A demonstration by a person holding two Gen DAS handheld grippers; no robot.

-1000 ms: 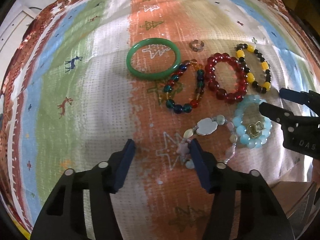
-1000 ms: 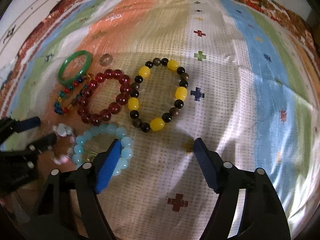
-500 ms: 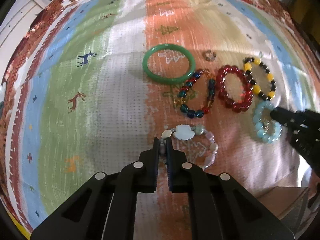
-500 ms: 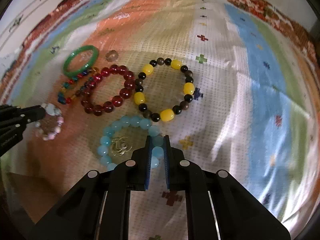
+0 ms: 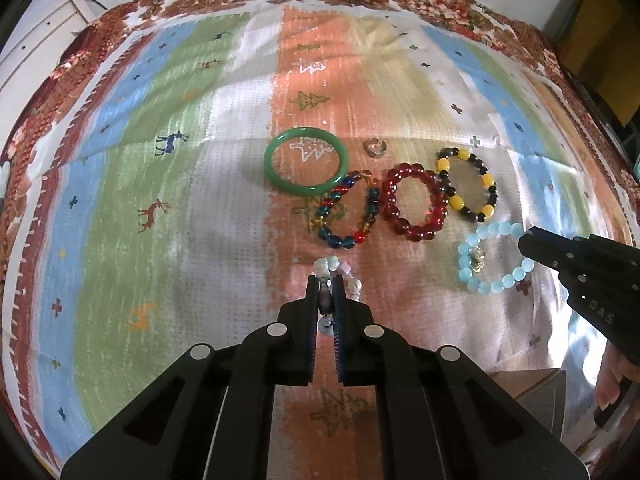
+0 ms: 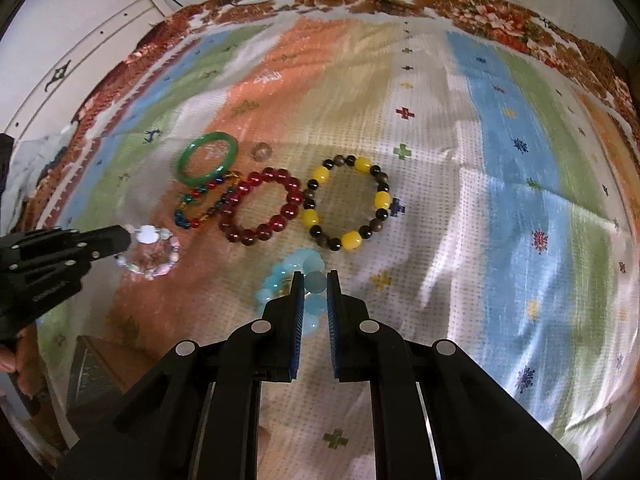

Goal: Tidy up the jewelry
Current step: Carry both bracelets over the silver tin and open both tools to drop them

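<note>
Bracelets are the business here, two of them in hand. The left gripper (image 5: 326,292) is closed on the pale shell-and-stone bracelet (image 6: 150,252), pinching one bead at the loop's near side, the rest of the loop lying on the striped tablecloth (image 5: 192,216) in front of the red bead bracelet (image 5: 414,202). The right gripper (image 6: 314,286) is clamped on a single bead of the light blue bead bracelet (image 5: 494,258), which lies just in front of the red bead bracelet and to its right; a small gold charm (image 5: 477,260) sits inside the blue loop.

Both pieces look light and strung on cord, so I judge them limp: lifted by one bead, each will sag and swing into a hanging loop. Round, glossy beads may squirt out from flat pads, so a hold across the widest part of a bead, or on the cord between two beads, seems safest. The shell pieces look thin and possibly brittle; a gentle squeeze is wiser.

Just behind the red bead bracelet's left side lies the green bangle (image 5: 306,164), rigid, smooth and likely slippery, best taken across its rim. The multicolour bead bracelet (image 5: 348,212) touches the red one's left edge; the yellow-and-black bead bracelet (image 5: 468,184) touches its right.
</note>
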